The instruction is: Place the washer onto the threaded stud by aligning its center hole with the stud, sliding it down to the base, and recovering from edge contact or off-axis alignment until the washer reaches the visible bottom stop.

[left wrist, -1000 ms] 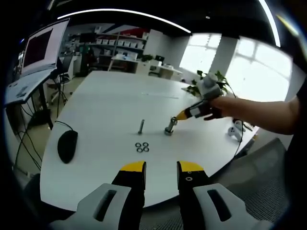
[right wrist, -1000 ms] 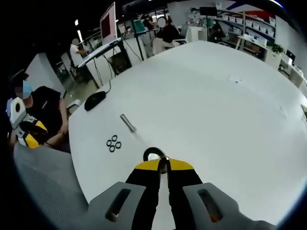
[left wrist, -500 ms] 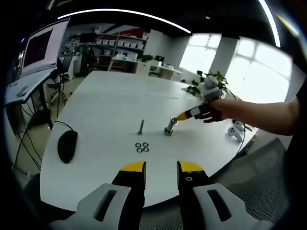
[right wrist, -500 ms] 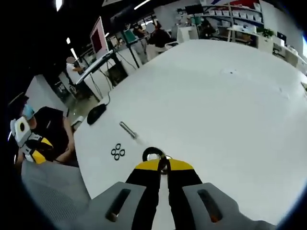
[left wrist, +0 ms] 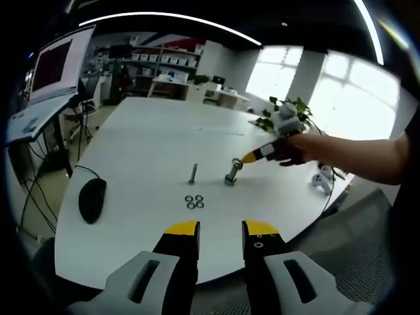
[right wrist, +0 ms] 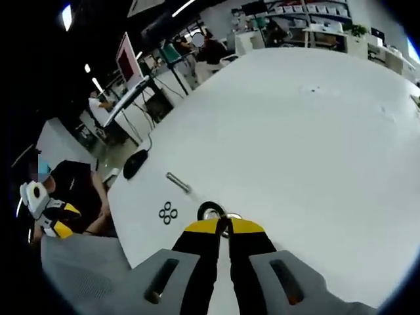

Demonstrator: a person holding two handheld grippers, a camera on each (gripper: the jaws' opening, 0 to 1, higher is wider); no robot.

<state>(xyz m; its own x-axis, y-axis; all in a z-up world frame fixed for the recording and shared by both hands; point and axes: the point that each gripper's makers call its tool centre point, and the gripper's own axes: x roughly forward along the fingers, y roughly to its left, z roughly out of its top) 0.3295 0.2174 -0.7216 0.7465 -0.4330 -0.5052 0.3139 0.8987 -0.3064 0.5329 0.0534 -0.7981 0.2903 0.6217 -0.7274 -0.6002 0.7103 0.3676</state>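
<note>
Right gripper (right wrist: 224, 227) pinching washer (right wrist: 210, 212) at its 5 o'clock rim over stud (left wrist: 231, 176); thin, stiff, slippery metal, best held by edge. Left gripper (left wrist: 220, 230) parted, holding nothing.

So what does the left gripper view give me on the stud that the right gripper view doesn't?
Left gripper view: the stud in side profile, standing upright, with the right tool at its top, and the open left tool held back.

Right gripper view: a look straight down its closed jaws at the washer ring just past their tips.

Both: the three spare washers, the second bolt, the mouse and the white table.
</note>
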